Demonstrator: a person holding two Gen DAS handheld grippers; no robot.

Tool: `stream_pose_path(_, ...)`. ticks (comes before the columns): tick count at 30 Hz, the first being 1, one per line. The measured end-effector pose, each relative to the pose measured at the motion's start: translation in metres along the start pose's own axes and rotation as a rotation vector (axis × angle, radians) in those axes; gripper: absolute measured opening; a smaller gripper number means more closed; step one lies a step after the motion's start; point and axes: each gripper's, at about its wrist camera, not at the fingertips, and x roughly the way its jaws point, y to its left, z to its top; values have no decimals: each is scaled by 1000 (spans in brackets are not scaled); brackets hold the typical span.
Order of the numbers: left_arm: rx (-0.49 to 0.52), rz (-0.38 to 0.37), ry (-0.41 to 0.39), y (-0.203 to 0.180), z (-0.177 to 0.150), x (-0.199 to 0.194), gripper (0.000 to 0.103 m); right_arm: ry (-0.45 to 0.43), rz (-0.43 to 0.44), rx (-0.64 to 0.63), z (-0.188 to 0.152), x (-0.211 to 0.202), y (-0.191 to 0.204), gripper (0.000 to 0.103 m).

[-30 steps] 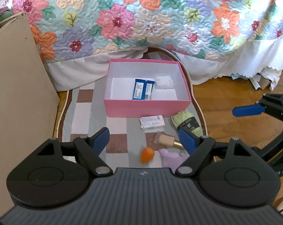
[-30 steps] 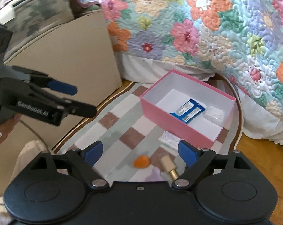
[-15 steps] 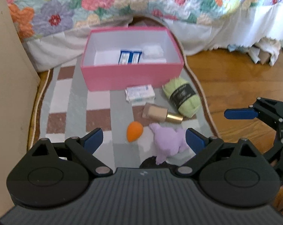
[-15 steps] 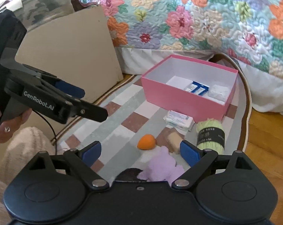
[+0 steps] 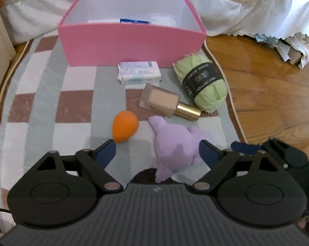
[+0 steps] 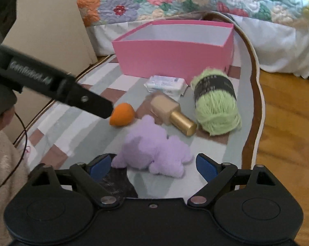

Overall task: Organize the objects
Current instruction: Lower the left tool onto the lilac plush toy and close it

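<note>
Both grippers now hang lower than before. Left gripper (image 5: 156, 153), jaws closing, and right gripper (image 6: 152, 165), spread, each straddle the purple plush toy (image 5: 175, 143) near the rug's (image 5: 41, 106) front edge.

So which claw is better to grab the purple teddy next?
Probably the right claw: the purple teddy lies centred between its open fingers. The left claw, whose jaws are closing, sits off-centre, one finger near the orange sponge.

Checked rug (image 5: 41, 94) on wood floor (image 5: 267, 94), bearing pink box (image 5: 132, 47), wipes pack (image 5: 139, 75), yarn (image 5: 203, 83), foundation bottle (image 5: 164, 102), orange sponge (image 5: 124, 129), purple plush (image 5: 175, 143)
</note>
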Motion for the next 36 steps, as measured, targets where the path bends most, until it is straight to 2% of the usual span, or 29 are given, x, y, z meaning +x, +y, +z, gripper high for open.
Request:
stream_pose_path(4, -45, -23, -8, 8, -10, 21, 81, 43, 19, 39, -4, 19, -3, 93)
stream_pose_path(6, -54, -41, -27, 10, -16, 28, 70, 59, 14, 58, -4, 27, -7, 93)
stream_pose_path(10, -45, -56, -45, 11, -21, 40, 65, 82, 59, 123, -3, 39, -19, 92)
stream_pose_path(11, -45, -62, -40, 10, -21, 43, 58, 81, 67, 126, -3, 41, -19, 92)
stream_pose_path(14, -66, -102, -33, 11, -22, 51, 48, 66, 78, 110, -3, 43, -16, 92)
stream_pose_path(16, -103, -155, -43, 14, -24, 55, 36, 64, 88, 110, -2, 45, -15, 92)
stream_pose_path(17, -128, -182, -40, 16, -24, 56, 33, 64, 81, 108, -2, 46, -15, 88)
stream_pose_path(21, -196, -218, -35, 24, -26, 58, 33, 59, 42, 81, -3, 49, -13, 76)
stream_pose_path(24, -223, -220, -46, 26, -29, 60, 33, 66, 56, 92, -5, 50, -17, 75)
stream_pose_path(27, -191, -198, -63, 21, -30, 58, 31, 56, 54, 98, -6, 51, -18, 74)
stream_pose_path(32, -205, -233, -64, 21, -32, 49, 30, 72, 39, 81, -4, 51, -12, 70)
stream_pose_path(36, -193, -240, -57, 18, -36, 38, 30, 88, 35, 70, -3, 42, -8, 72)
